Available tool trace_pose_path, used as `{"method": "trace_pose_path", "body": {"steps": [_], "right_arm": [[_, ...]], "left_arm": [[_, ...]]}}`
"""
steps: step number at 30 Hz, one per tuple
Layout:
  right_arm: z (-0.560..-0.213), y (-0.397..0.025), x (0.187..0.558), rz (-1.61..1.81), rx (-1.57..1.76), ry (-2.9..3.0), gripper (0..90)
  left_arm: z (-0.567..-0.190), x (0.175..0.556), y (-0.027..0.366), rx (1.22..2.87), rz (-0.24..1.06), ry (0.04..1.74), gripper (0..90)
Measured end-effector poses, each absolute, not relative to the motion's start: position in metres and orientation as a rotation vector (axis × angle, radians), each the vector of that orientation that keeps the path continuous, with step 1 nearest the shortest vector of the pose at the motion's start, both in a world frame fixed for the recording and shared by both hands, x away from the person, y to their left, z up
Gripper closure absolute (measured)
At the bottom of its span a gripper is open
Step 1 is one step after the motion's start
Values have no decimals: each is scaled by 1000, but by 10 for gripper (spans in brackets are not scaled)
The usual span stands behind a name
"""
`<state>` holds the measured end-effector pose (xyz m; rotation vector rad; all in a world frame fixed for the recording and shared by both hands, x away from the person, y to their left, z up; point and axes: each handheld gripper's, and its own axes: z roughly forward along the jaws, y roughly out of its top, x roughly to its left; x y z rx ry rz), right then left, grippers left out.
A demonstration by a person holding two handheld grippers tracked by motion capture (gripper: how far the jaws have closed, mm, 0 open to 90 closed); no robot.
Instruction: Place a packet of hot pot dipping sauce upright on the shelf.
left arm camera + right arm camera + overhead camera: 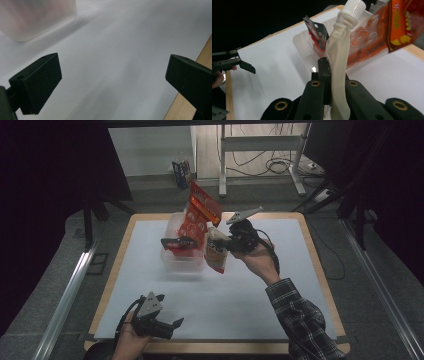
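**Spout pouch held edge-on above the bin**

R claw [329, 82] pinches a white spout pouch [339, 72] by its thin body, lifted just beside the clear plastic bin [172, 257] w/ 2 red snack packets [197, 215]. L claw [162, 322] sits spread, idle near the worktop [240, 290] front edge. Risk: slick film may slip from the narrow grip, or the pouch could snag the leaning packets and tip them.

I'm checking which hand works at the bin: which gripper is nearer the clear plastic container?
Right. The right gripper holds a spouted pouch just beside the clear plastic container; the left gripper sits at the table's near edge.
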<state>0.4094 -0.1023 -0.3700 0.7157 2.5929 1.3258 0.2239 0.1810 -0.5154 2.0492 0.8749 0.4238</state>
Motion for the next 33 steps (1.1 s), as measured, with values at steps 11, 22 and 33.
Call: {"method": "trace_pose_path", "body": {"steps": [11, 22, 33], "right_arm": [[-377, -75, 418, 1322, 629, 2654, 883], [-382, -43, 425, 1274, 560, 2686, 883], [-387, -10, 429, 1273, 504, 2707, 883]], "left_arm": [[-516, 225, 182, 2057, 426, 871, 3], [-516, 225, 183, 2071, 434, 869, 3], [-516, 225, 184, 2071, 437, 870, 3]]}}
